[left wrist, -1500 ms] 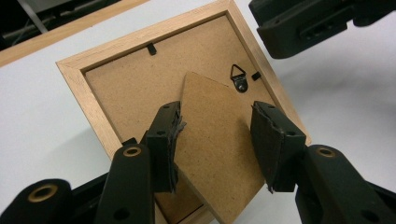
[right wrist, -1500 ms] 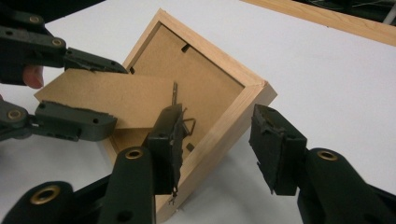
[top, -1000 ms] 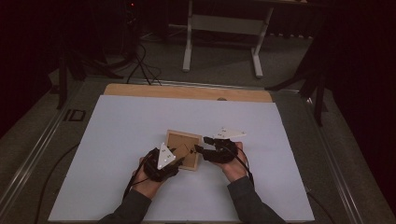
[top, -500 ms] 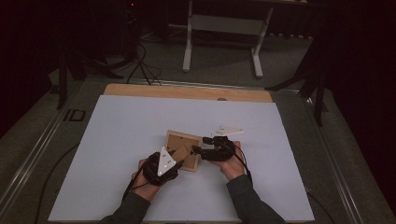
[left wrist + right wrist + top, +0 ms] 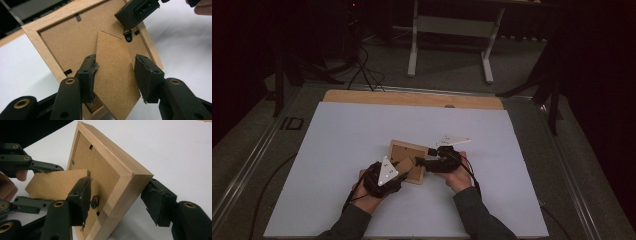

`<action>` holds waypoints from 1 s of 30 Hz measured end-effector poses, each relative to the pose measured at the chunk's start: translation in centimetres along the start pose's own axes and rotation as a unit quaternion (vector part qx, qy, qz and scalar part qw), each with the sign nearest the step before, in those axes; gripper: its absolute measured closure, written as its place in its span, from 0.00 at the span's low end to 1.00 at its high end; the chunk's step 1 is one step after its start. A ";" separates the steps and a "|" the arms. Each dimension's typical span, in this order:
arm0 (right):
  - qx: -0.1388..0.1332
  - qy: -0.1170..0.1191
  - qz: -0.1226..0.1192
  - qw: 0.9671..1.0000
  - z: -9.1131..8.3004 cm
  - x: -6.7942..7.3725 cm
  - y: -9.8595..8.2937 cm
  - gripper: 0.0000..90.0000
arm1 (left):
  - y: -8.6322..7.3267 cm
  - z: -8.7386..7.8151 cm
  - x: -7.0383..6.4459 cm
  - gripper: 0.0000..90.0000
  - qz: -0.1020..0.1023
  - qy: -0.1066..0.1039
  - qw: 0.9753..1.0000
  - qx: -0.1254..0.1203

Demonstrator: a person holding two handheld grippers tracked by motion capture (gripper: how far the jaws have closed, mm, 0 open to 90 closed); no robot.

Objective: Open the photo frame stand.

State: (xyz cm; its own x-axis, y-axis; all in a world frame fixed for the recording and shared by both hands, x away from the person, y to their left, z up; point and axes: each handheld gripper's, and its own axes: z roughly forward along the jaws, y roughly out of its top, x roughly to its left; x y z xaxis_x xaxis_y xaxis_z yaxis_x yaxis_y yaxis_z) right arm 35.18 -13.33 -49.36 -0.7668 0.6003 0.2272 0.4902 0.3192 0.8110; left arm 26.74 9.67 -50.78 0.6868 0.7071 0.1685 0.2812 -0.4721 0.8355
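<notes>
On the white table (image 5: pixel 337 150), the left gripper (image 5: pixel 116 75) has its jaws open astride the swung-out stand flap (image 5: pixel 116 72) of the picture frame (image 5: pixel 408 159), not yet pinching it. The right gripper (image 5: pixel 120 200) straddles the frame's corner, jaws seemingly open, steadying it; the frame still lies face down, so standing it up appears left to do.

Left gripper (image 5: pixel 398 169) advanced slightly up table toward picture frame (image 5: pixel 408 160) over past second. Right gripper (image 5: pixel 421 162) shifted marginally leftward against frame edge. Frame position barely altered; any movement of stand flap (image 5: pixel 115 75) too small to confirm.
</notes>
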 end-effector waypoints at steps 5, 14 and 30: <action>0.001 -0.003 -0.006 1.000 0.0 0.1 0.0 0.47 | 0.1 0.1 0.8 0.56 -0.041 -0.039 0.998 0.009; 0.000 -0.007 -0.016 1.000 -0.1 0.4 0.0 0.47 | 0.1 0.2 2.2 0.58 -0.105 -0.083 0.990 0.035; -0.010 -0.008 -0.036 0.999 -0.6 0.7 0.1 0.57 | 0.3 0.3 2.3 0.69 -0.088 -0.093 0.990 0.053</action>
State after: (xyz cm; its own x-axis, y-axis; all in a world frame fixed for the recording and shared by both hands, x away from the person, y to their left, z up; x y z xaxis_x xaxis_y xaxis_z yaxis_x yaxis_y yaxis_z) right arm 34.46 -13.31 -48.77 -0.7934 0.5875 0.1595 0.4250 0.3471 0.8360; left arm 28.61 10.99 -50.27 0.7298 0.6787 -0.0819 0.4696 -0.4107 0.7816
